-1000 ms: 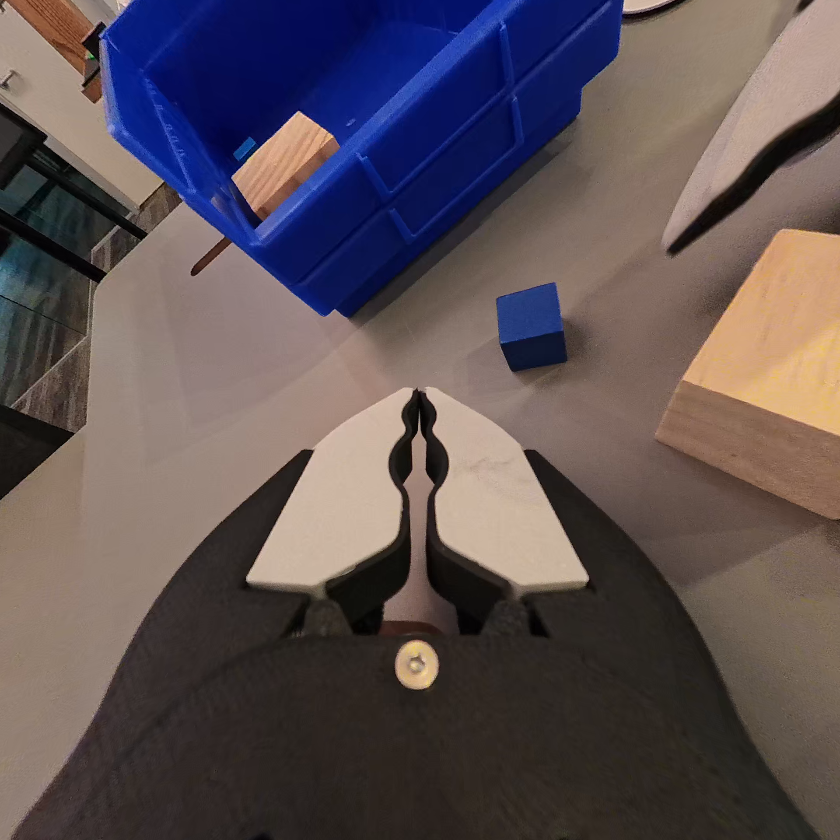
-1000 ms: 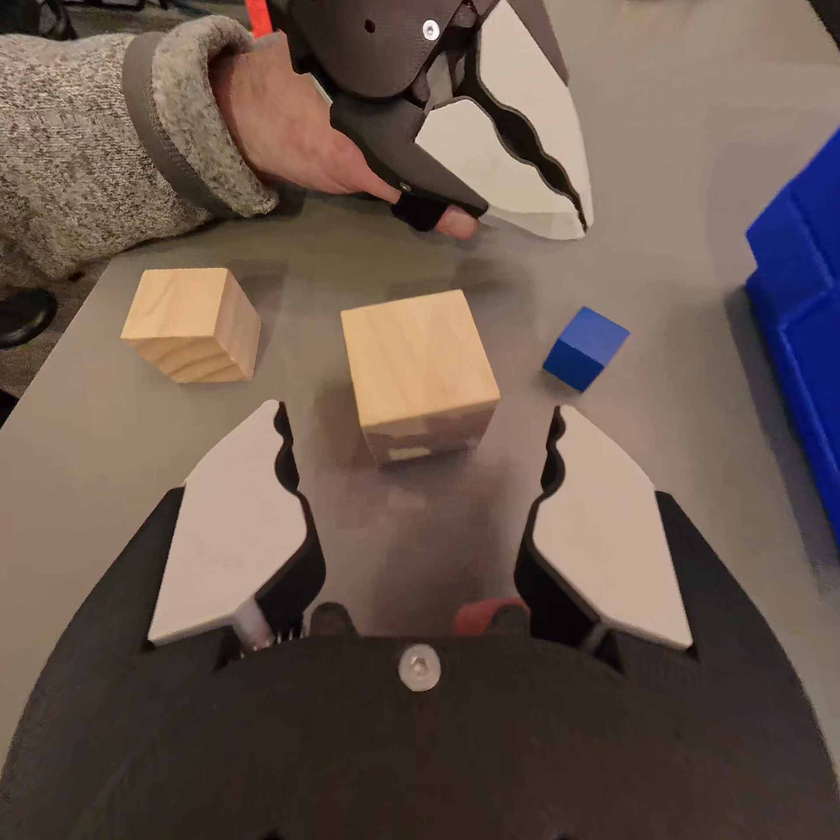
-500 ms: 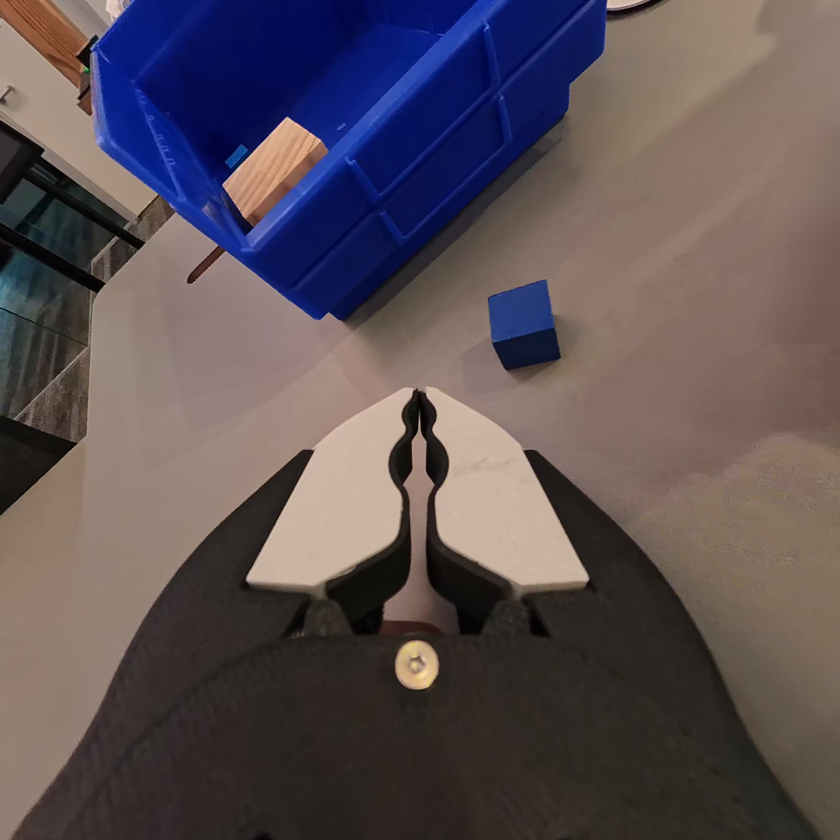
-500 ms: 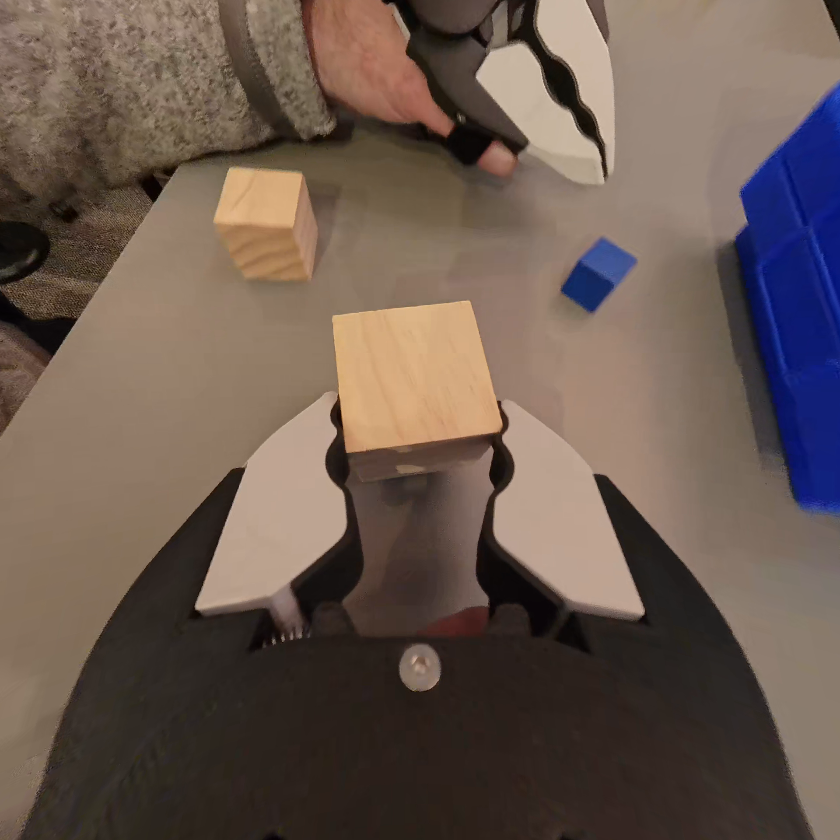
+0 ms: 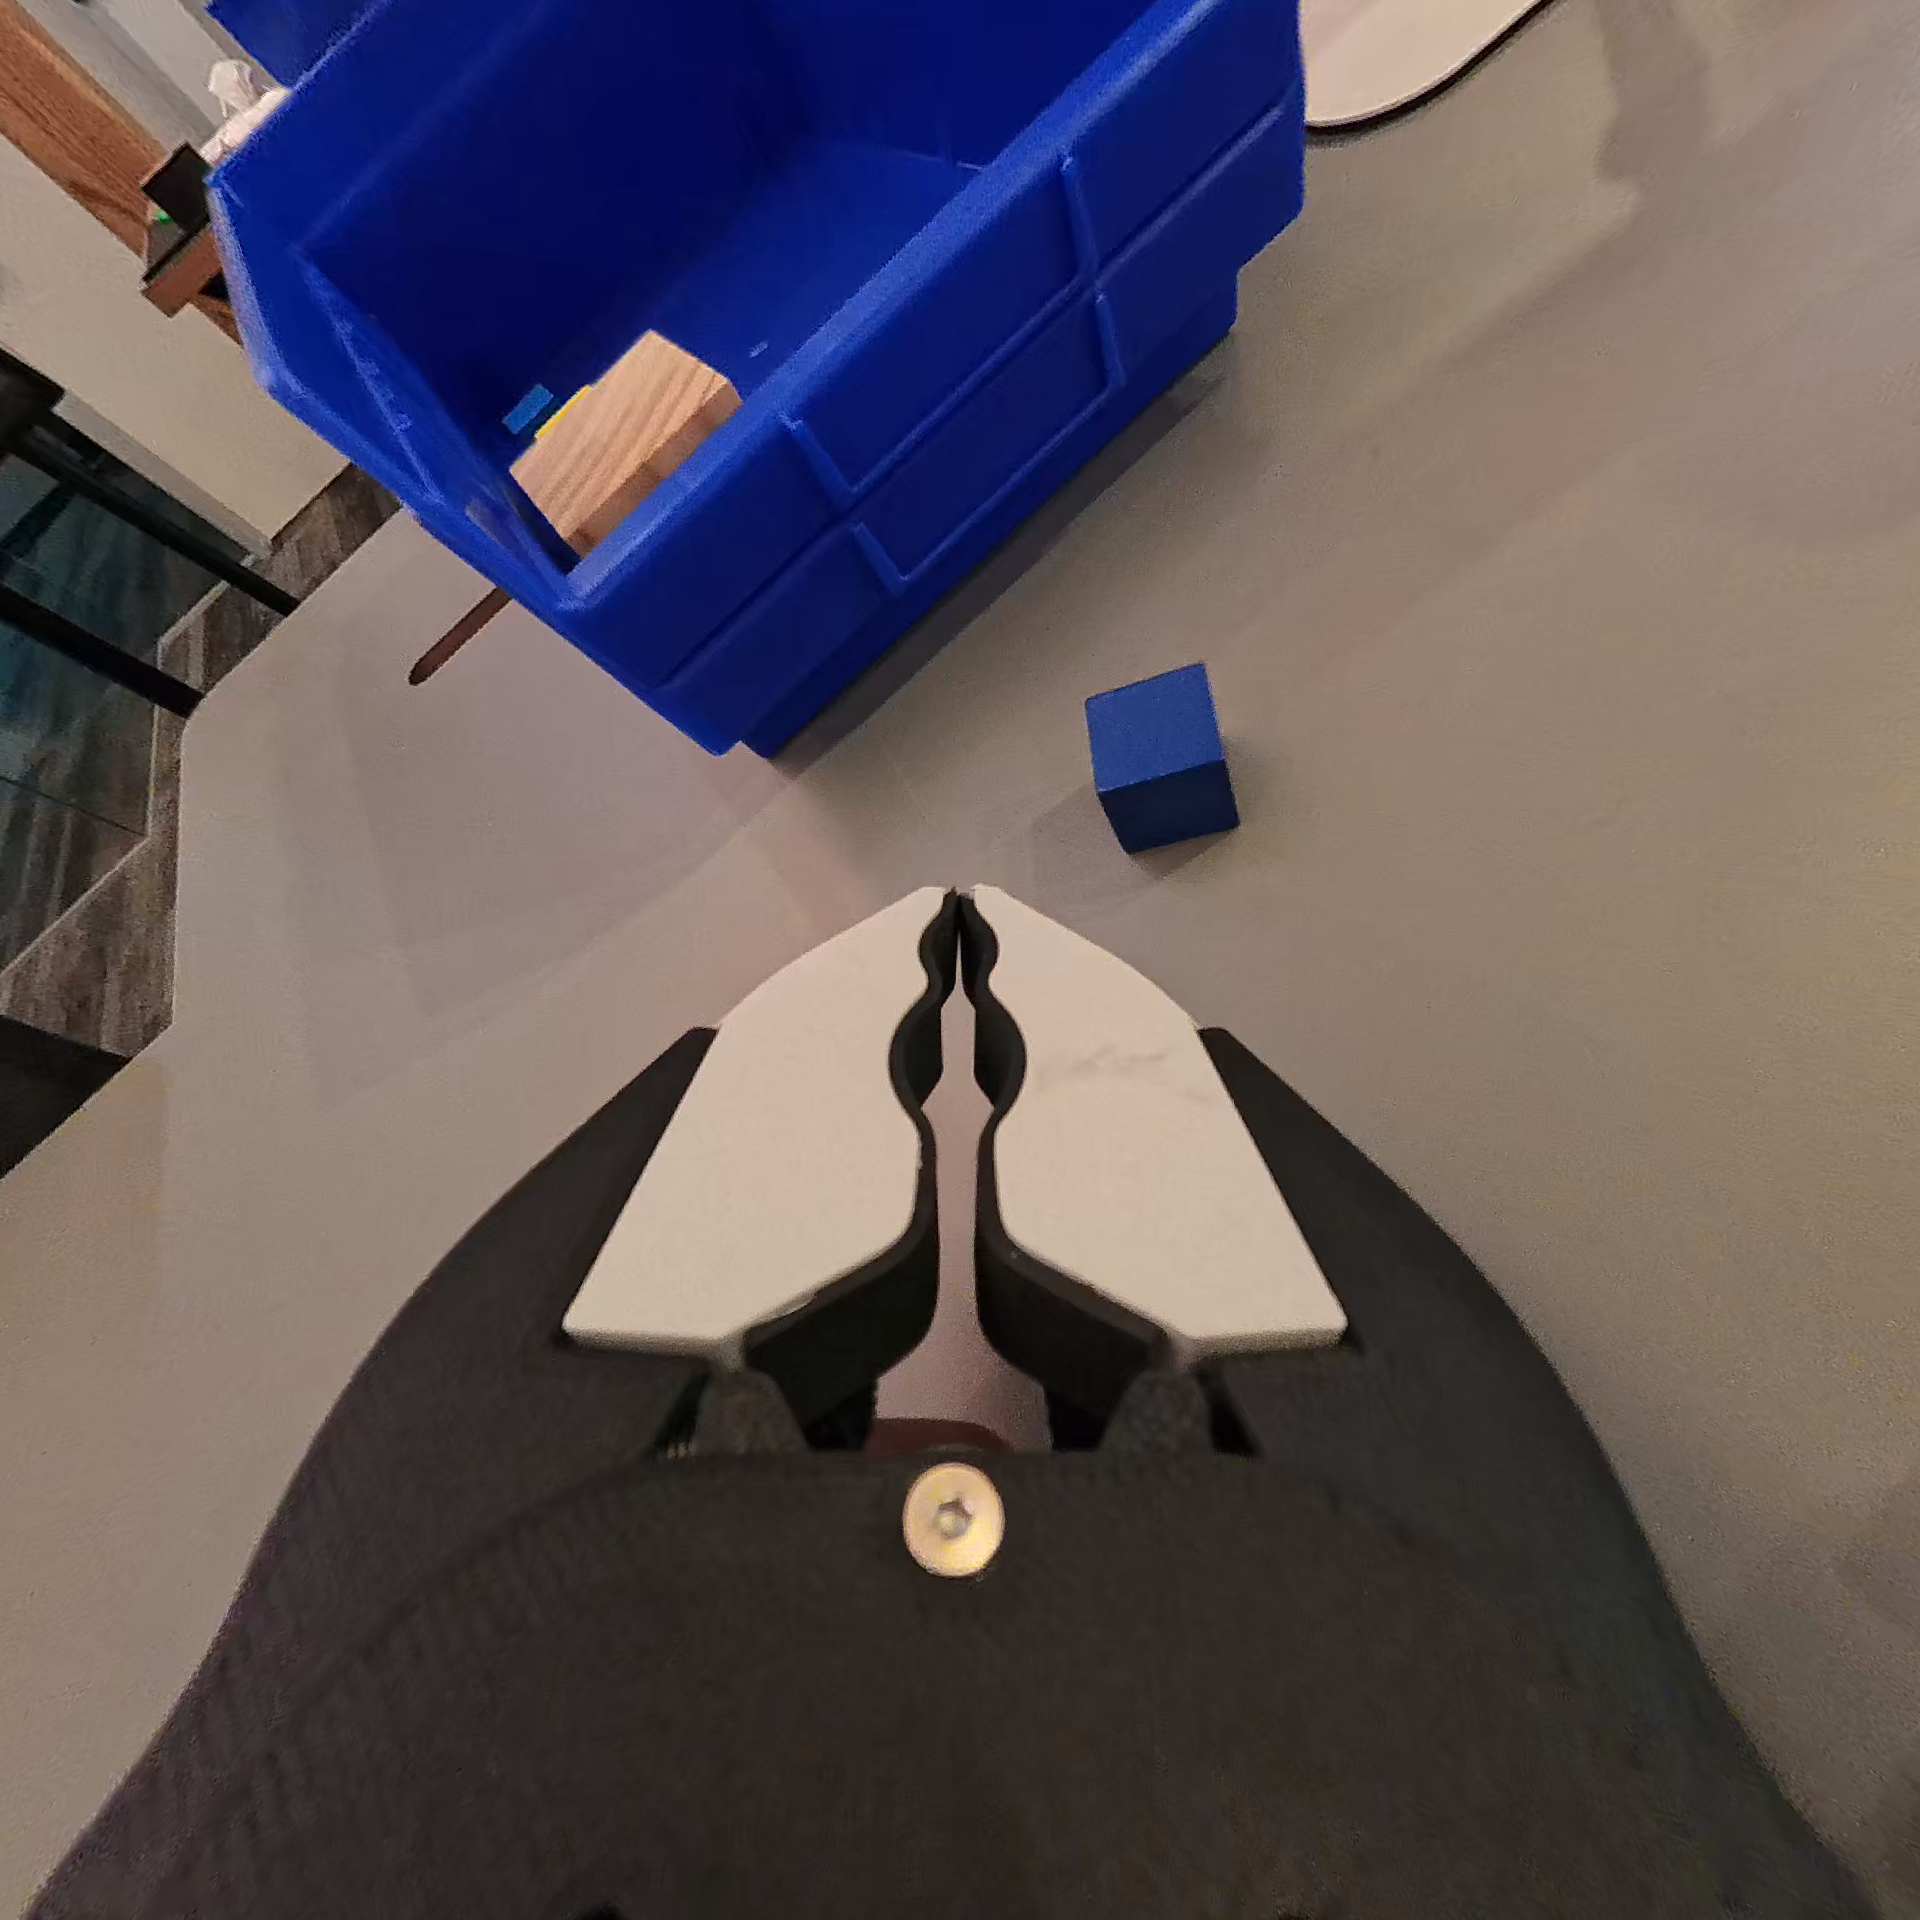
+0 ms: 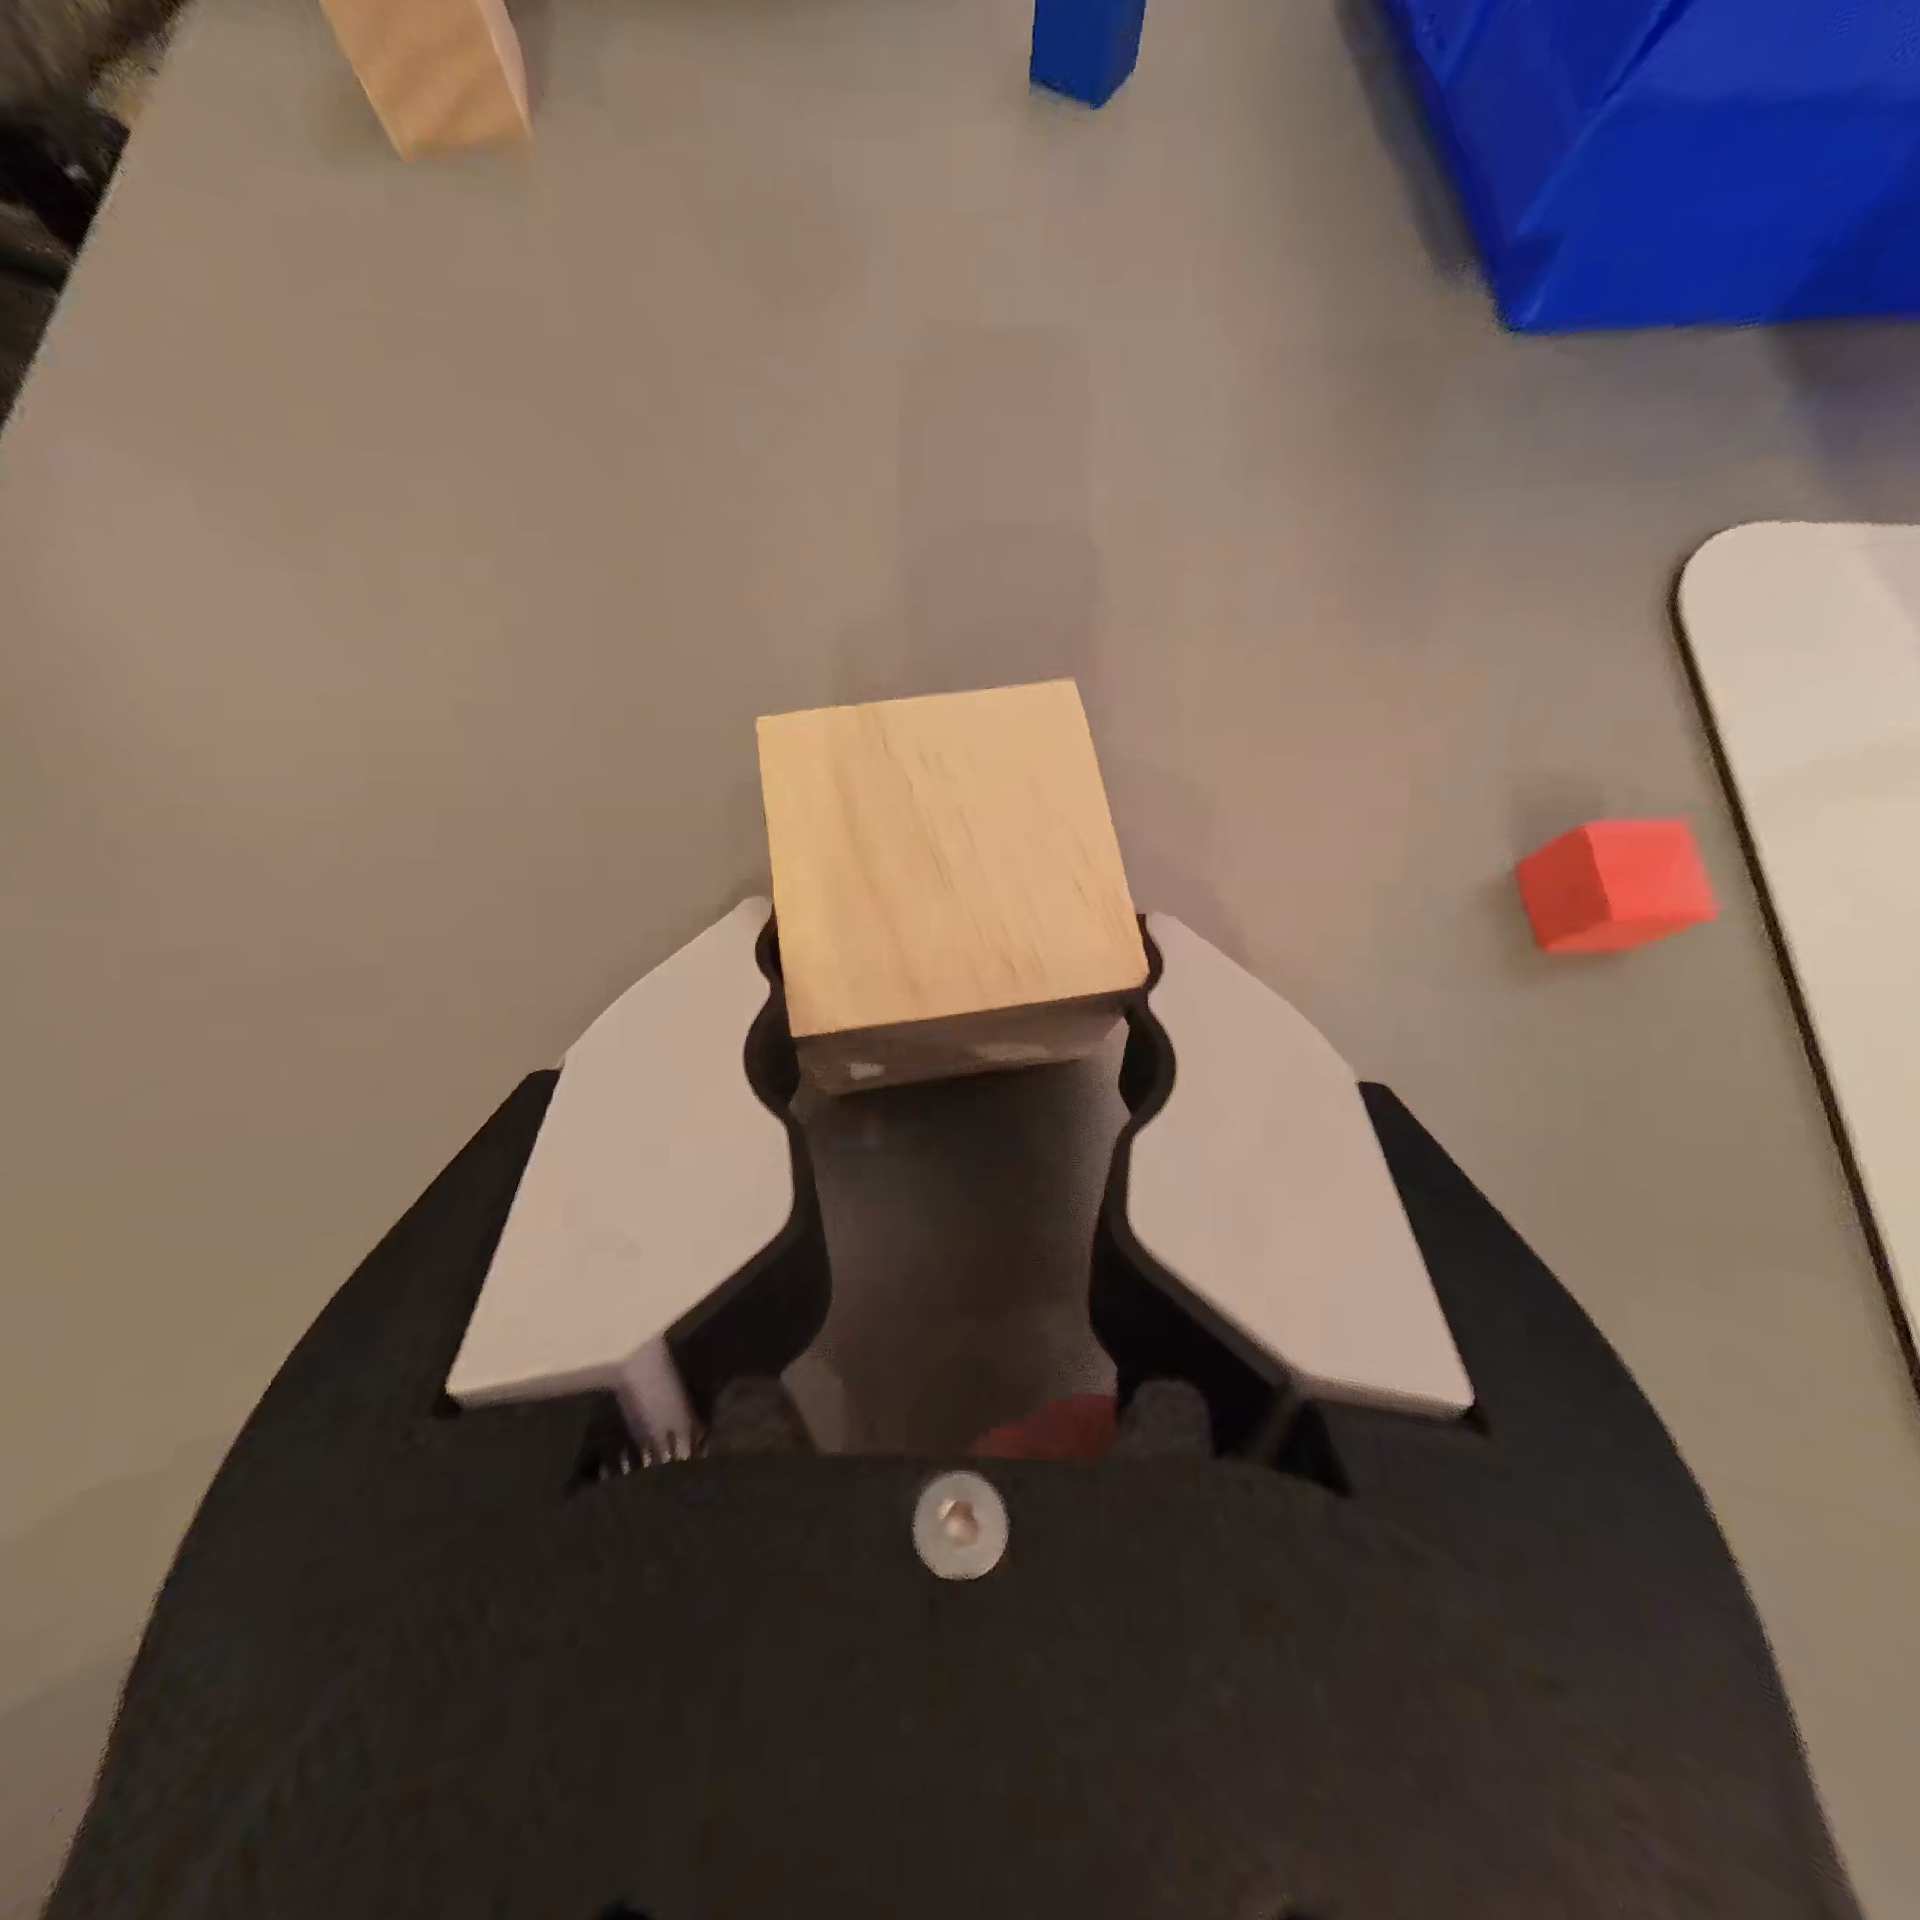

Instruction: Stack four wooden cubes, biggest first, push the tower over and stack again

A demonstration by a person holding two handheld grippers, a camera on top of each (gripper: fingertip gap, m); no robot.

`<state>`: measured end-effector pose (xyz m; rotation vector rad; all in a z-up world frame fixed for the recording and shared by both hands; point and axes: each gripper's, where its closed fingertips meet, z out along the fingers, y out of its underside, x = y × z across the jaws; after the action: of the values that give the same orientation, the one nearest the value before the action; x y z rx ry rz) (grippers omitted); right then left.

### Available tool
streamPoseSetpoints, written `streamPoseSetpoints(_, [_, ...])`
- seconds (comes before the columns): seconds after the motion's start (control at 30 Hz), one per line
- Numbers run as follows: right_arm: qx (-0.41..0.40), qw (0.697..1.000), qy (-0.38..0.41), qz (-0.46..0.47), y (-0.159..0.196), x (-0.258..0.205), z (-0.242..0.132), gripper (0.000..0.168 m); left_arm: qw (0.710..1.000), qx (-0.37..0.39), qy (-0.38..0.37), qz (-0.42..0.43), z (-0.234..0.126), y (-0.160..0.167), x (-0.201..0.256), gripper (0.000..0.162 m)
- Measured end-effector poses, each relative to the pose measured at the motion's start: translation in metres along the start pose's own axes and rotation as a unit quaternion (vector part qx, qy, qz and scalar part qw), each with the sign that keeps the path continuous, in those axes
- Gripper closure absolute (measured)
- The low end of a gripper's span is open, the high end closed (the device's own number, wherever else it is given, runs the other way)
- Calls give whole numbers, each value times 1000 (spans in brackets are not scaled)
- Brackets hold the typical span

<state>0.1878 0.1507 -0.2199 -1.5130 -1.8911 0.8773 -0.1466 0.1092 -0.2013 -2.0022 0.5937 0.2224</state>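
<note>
My right gripper [image 6: 951, 920] is shut on a large plain wooden cube [image 6: 940, 868] and holds it above the grey table. A smaller plain wooden cube [image 6: 447, 73] stands at the far left, and a small blue cube [image 6: 1086, 47] at the top edge. A small red cube [image 6: 1616, 883] lies to the right. My left gripper [image 5: 956, 899] is shut and empty over the table. The small blue cube [image 5: 1162, 758] lies just ahead of it to the right. Another wooden block [image 5: 623, 452] sits inside the blue bin [image 5: 935, 416].
The blue bin [image 6: 1683, 156] stands at the far right in the right wrist view. A white board [image 6: 1829, 831] lies at the right edge beside the red cube. The table's left edge [image 5: 177, 790] drops off to a dark floor. The gap from one gripper's tips to the other's is roughly 35 centimeters. My left tips are roughly 12 centimeters from the wooden block [image 5: 623, 452].
My right gripper closed on the large wooden cube, lifted it and carried it back and to the right, so the red cube and white board came into view. My left gripper stayed shut and barely moved.
</note>
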Motion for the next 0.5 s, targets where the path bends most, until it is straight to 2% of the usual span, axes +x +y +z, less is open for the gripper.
streamPoseSetpoints(0.03, [-3, 1000, 0, -5, 0, -1, 1, 106, 1000, 1, 7, -1, -2, -1, 1, 162])
streamPoseSetpoints(0.23, [7, 1000, -3, -4, -2, -1, 2, 104, 997, 41, 59, -37, -30, -17, 7, 126])
streamPoseSetpoints(0.3, [7, 1000, 2, -3, -2, 0, 2, 84, 997, 36, 68, -18, -43, -16, 12, 112])
streamPoseSetpoints(0.37, [0, 1000, -1, -4, 1, -2, 2, 84, 995, 51, 91, -8, -61, -18, 21, 103])
streamPoseSetpoints(0.5, [0, 1000, -9, -1, 2, -3, 2, 89, 981, 57, 186, 19, -101, -14, 57, 87])
